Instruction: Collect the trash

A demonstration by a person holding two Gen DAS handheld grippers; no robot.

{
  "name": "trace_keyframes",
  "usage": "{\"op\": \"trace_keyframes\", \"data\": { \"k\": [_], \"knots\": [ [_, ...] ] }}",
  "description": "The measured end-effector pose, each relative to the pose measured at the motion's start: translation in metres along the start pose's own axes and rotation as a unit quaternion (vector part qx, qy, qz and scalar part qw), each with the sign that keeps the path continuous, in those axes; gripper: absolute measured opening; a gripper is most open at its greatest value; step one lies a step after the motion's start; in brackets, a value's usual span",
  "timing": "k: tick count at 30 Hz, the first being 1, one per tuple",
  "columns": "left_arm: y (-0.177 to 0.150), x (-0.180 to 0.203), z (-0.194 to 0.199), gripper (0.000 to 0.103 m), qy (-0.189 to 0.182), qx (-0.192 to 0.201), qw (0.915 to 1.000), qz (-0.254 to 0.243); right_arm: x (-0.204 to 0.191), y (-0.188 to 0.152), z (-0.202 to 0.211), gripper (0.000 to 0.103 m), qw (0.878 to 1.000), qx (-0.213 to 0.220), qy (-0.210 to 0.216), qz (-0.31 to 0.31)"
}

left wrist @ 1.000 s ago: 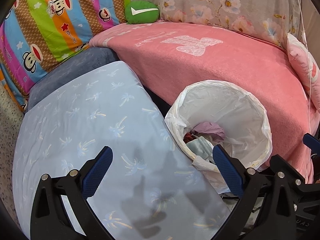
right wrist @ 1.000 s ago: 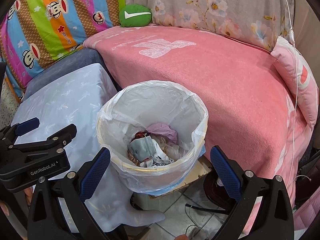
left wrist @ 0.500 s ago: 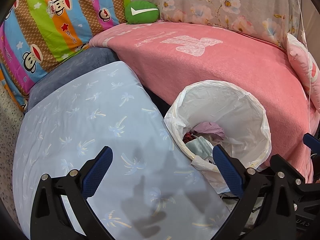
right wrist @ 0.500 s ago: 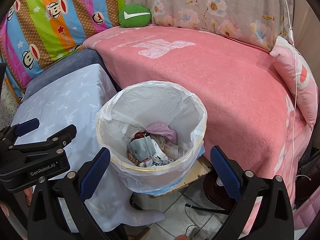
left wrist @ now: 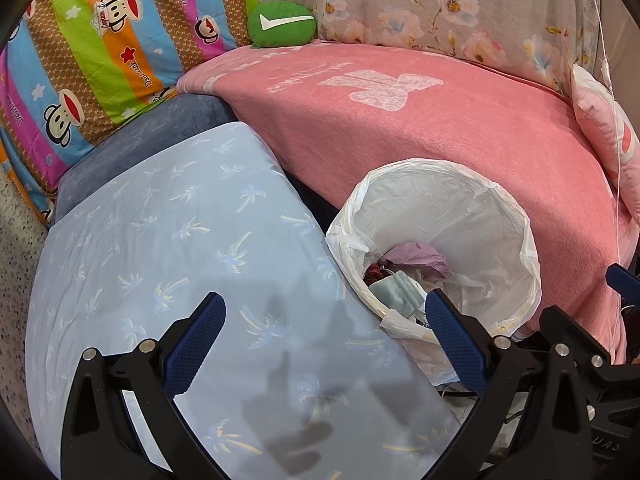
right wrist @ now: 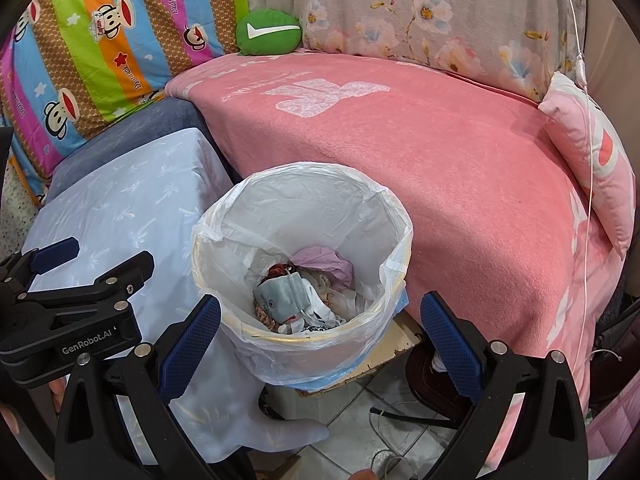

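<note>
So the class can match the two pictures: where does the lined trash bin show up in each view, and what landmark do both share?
Left wrist view: the trash bin sits right of centre, low, beside the pale blue cloth.
Right wrist view: the trash bin sits near the centre, just above the open fingers.
Shared landmark: the green cushion at the back of the pink blanket.

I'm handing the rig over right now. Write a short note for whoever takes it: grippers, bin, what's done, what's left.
Left gripper: open, empty, over the blue palm-print cloth.
Right gripper: open, empty, above the bin's near rim.
Trash bin: white liner, between the blue cloth and the pink blanket; trash already lies inside, a grey face mask on top.
Left: no loose trash in view on cloth or blanket; check elsewhere.
</note>
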State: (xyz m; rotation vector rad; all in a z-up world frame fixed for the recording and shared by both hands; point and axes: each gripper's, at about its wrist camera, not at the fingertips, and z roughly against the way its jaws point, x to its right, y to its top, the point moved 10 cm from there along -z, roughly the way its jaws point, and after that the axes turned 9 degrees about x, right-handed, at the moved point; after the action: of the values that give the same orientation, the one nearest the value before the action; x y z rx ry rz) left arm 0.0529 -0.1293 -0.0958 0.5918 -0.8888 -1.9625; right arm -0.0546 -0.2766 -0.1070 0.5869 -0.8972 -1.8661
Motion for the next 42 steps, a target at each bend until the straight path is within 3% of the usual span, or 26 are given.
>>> {"op": "trace_keyframes", "data": {
  "k": [42],
  "knots": [
    [-0.0074,-0.0006,-0.0011,0.096,-0.007,-0.018,0.9998,-0.010,0.0003,0.0042,0.0065,0.097,1.000,0.000,-0.002,-0.002]
  ]
}}
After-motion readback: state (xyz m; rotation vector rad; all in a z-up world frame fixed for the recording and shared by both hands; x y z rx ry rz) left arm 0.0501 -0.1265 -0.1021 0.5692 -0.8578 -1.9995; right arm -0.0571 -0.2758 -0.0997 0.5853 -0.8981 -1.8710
